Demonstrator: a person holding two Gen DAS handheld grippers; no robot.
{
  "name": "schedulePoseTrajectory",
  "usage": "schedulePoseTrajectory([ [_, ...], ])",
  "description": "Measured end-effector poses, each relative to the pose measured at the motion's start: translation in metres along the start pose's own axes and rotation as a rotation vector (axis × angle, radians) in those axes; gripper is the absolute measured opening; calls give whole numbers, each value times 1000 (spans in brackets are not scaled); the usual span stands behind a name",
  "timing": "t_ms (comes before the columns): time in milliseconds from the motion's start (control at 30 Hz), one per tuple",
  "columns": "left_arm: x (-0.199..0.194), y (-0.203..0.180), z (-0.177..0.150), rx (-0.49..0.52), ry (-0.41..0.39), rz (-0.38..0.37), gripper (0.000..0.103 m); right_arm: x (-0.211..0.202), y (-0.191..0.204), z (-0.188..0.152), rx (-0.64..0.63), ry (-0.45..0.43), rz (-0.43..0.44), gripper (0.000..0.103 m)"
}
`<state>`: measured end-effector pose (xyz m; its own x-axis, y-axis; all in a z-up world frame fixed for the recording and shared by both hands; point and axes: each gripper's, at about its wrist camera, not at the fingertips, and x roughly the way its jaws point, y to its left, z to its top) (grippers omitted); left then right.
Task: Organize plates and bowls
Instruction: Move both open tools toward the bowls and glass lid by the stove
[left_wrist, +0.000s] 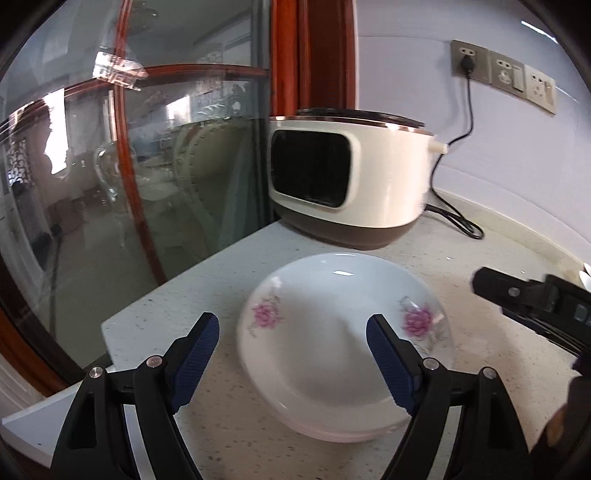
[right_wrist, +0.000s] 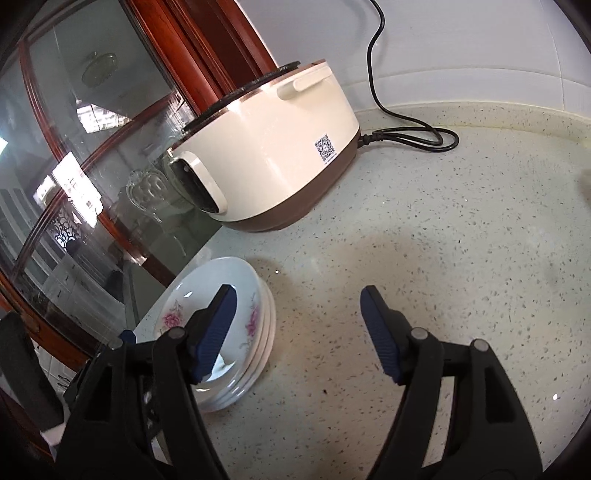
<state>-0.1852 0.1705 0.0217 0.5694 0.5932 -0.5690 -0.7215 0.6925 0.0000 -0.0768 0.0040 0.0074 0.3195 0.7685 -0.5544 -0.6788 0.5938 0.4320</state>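
Backing clear of plate stack (left_wrist: 343, 347) at countertop (right_wrist: 461, 258) corner, near rice cooker (left_wrist: 354, 173). Left gripper (left_wrist: 291, 354) spread, empty, straddling rim. Right gripper (right_wrist: 299, 332) spread, empty, beside stack. Retreat straight, avoid clipping rim; stack alignment possibly uneven, view blurred.

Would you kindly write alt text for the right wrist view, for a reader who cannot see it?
A stack of white plates with pink flowers sits on a speckled countertop, at its edge beside a glass cabinet door. The open right tool hovers over bare counter beside the stack, holding nothing. Behind stands a cream rice cooker, its black cord trailing.
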Motion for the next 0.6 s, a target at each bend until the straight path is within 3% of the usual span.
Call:
schedulePoseTrajectory([
  [133,-1,-8,-6,26,21,-37,83,-16,5,5,-60,-100,-2,73],
  [200,-6,-11,-8,28,29,-54,83,-28,7,9,-109,-165,-15,78],
  [300,-15,-22,-12,31,52,-102,83,-43,0,19,-114,-199,-14,81],
  [433,-33,-43,-19,83,49,-171,83,-79,-20,26,-79,-205,-104,82],
  [500,-39,-53,-19,93,59,-223,83,-111,-38,22,-79,-256,-230,82],
  [600,-46,-78,-19,109,72,-308,83,-152,-82,17,26,-274,-313,82],
])
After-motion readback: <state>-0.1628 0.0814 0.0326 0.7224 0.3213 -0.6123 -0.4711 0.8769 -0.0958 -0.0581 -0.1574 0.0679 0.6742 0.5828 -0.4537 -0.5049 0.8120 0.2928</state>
